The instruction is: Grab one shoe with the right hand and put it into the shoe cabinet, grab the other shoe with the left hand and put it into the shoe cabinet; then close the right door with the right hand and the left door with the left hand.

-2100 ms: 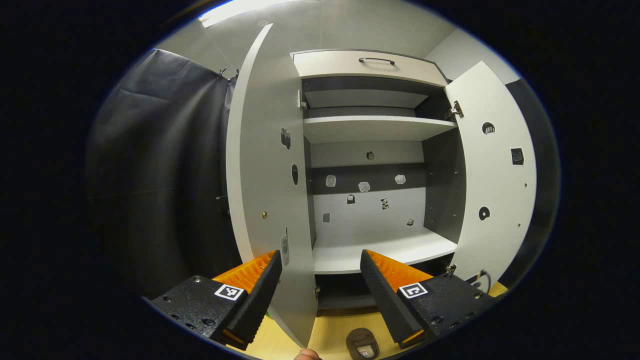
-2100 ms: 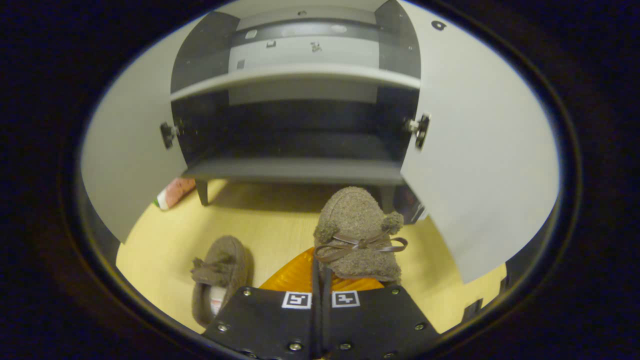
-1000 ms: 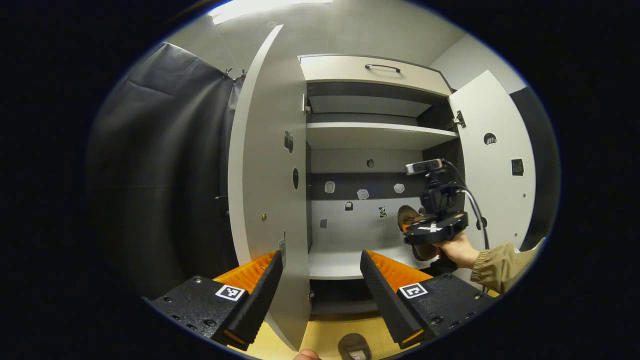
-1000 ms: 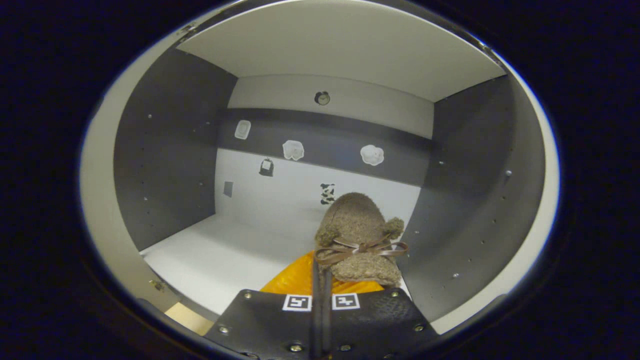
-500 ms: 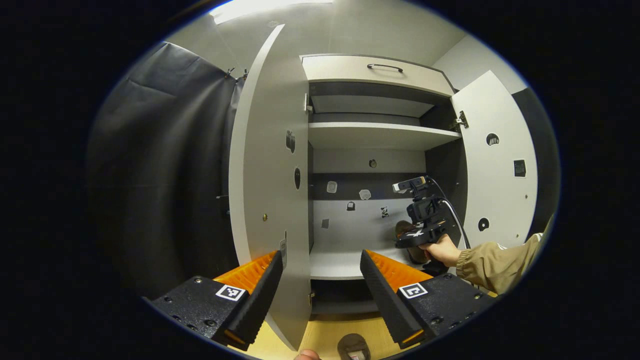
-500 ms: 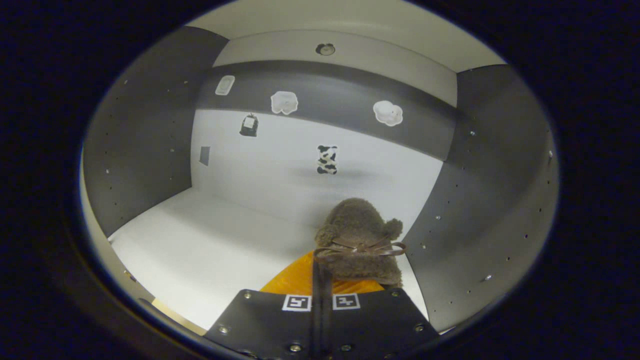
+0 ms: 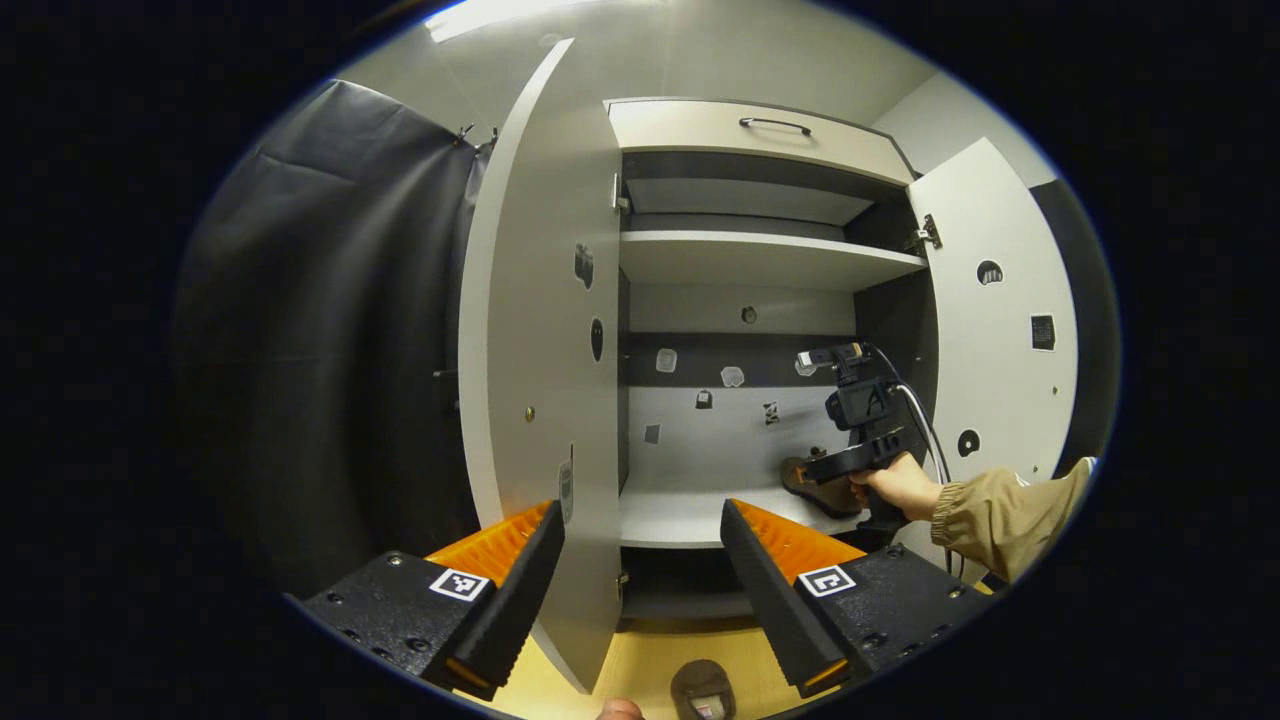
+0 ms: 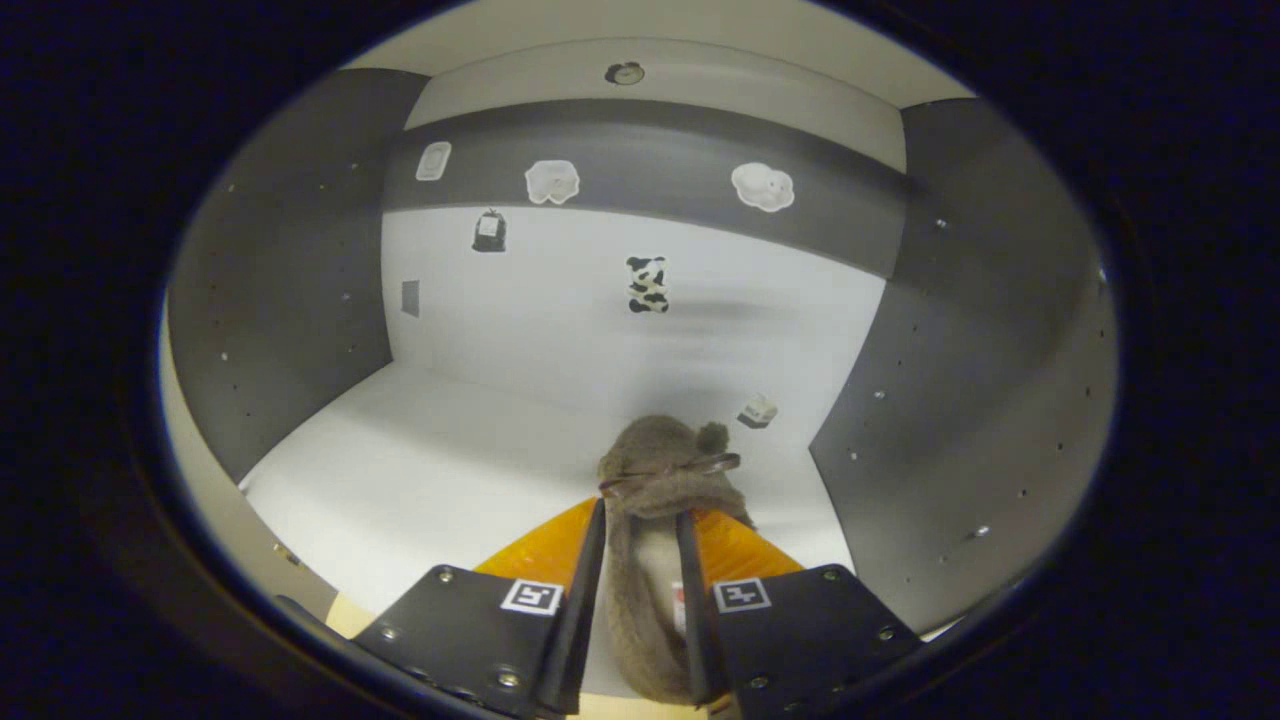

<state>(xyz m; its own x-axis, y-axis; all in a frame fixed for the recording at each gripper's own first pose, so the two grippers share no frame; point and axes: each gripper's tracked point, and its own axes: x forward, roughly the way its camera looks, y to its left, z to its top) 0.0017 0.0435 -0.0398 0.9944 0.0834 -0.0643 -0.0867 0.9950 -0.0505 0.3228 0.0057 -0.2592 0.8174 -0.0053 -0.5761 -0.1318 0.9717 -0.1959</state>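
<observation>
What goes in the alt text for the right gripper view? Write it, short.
A brown fuzzy shoe with a bow lies on the cabinet's white shelf, between the parted fingers of the right gripper. Small stickers dot the back wall.

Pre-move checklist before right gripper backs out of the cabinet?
1. Shoe on the shelf: ok, it lies there in the left gripper view.
2. Right gripper released: cannot tell; fingers have parted, the shoe sits between them.
3. Right door open for exit: ok.
4. Left door open: ok.
5. Left gripper open, free for the other shoe on the floor: ok.
</observation>
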